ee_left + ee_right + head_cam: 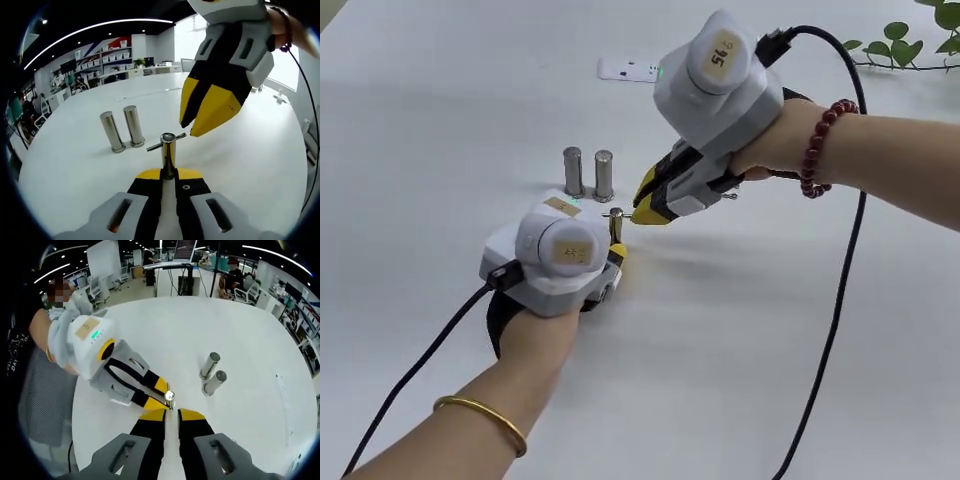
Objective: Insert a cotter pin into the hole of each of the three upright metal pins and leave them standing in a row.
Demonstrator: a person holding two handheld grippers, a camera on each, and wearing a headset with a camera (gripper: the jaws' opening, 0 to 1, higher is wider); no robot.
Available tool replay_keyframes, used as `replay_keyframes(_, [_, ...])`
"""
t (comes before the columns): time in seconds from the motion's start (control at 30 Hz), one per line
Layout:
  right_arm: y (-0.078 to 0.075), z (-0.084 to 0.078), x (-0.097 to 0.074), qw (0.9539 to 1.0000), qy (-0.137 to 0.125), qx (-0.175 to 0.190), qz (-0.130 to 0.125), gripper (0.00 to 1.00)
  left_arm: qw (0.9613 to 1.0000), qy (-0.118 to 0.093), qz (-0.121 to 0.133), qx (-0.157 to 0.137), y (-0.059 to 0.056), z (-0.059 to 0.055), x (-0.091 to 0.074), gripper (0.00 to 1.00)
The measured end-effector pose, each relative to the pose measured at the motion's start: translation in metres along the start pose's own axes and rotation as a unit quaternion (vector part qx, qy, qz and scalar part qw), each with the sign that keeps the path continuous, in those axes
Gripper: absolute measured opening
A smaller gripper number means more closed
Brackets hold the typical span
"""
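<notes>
My left gripper (617, 250) (168, 175) is shut on the lower part of an upright metal pin (616, 228) (168, 150) and holds it standing on the white table (740, 330). A thin cotter pin (612, 212) (159, 146) lies crosswise through the hole near that pin's top. My right gripper (638, 213) (173, 411) comes in from the right. Its yellow jaws stand almost together on the cotter pin's right end. Two more metal pins (573, 170) (604, 175) stand side by side just behind, apart from both grippers.
A small white device (628, 69) lies at the table's far side. Plant leaves (920, 35) reach in at the top right. Black cables (845, 280) (420, 365) trail from both grippers across the table.
</notes>
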State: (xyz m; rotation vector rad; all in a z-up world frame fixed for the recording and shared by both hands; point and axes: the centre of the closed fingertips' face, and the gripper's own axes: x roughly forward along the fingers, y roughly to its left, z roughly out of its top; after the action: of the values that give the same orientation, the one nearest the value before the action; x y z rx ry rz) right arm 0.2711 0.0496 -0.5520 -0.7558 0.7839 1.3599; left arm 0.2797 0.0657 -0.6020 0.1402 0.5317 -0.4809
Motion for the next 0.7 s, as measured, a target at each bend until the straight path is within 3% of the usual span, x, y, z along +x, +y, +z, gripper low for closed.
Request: replay_keyframes(0.7, [0.0005, 0.0063, 0.0098, 1.0000, -0.008, -0.001, -0.003, 0.00, 1.0000, 0.002, 0.003, -0.005, 0.0029, -0.0008, -0.0010, 0.06])
